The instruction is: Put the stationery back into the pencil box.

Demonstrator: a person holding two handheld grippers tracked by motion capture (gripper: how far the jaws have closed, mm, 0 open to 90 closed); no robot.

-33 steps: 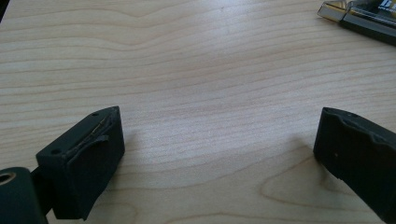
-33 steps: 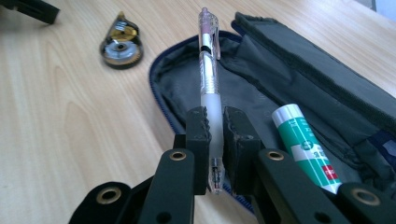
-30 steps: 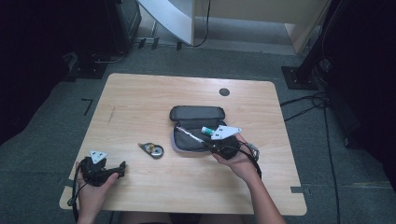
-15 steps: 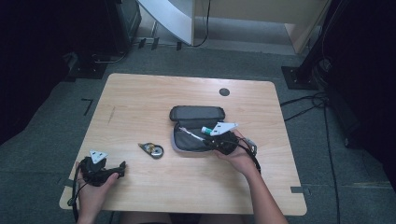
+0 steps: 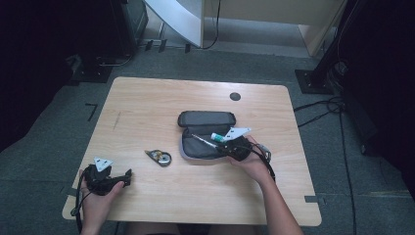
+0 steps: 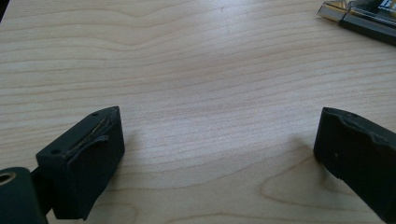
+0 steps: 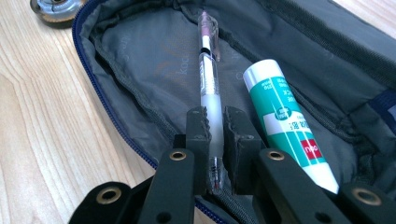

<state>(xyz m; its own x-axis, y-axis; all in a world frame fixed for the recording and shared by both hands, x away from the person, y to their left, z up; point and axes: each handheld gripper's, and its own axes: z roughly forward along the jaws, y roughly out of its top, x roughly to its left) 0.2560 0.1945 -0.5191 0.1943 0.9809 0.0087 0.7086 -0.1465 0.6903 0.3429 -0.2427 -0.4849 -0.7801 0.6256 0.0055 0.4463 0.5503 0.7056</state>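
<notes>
Open pencil case [image 5: 205,134] at table [image 5: 147,105] centre. Inside it: pen [image 7: 208,88], with glue stick [image 7: 285,119] at its 3 o'clock. Tape roll [image 5: 161,157] on table at 8 o'clock from case, near it. Left gripper [image 5: 128,176] far off at 8 o'clock, by table's near edge.

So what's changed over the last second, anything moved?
The right gripper has moved left and deeper over the open pencil case, shut on the pen, beside the glue stick. The left gripper stayed open at the table's near corner; the small round item hasn't moved.
</notes>
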